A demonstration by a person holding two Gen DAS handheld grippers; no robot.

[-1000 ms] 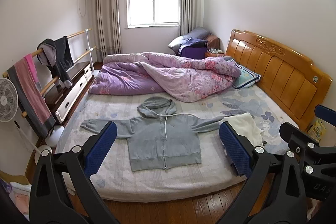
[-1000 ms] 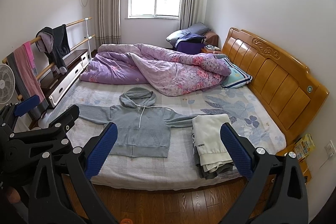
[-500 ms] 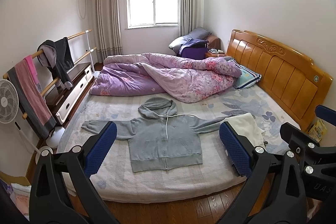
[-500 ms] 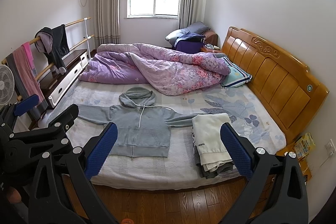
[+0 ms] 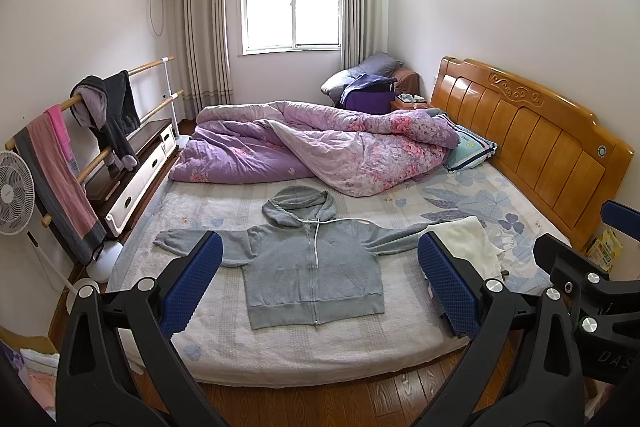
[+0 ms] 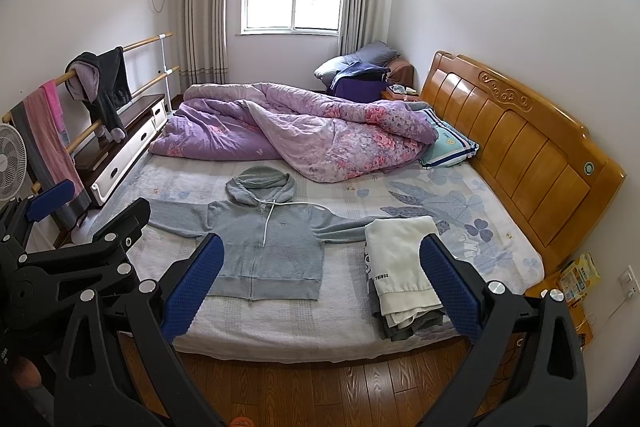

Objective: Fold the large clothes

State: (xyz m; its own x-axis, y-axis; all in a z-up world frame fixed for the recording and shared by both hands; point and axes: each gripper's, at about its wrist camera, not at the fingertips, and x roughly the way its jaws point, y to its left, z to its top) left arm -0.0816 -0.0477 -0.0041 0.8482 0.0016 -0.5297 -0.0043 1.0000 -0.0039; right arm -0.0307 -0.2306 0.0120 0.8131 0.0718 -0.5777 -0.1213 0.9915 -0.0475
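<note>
grey hoodie: laid flat on the bed, zipped, sleeves spread, unfolded. left claw and right claw: both spread wide, nothing held, raised off the bed. change over the last second: almost none noted; folding judged not yet begun.

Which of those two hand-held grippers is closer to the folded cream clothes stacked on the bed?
Right. The right hand-held gripper hangs almost directly before the folded cream clothes; the left hand-held gripper faces the grey hoodie beside them.
</note>
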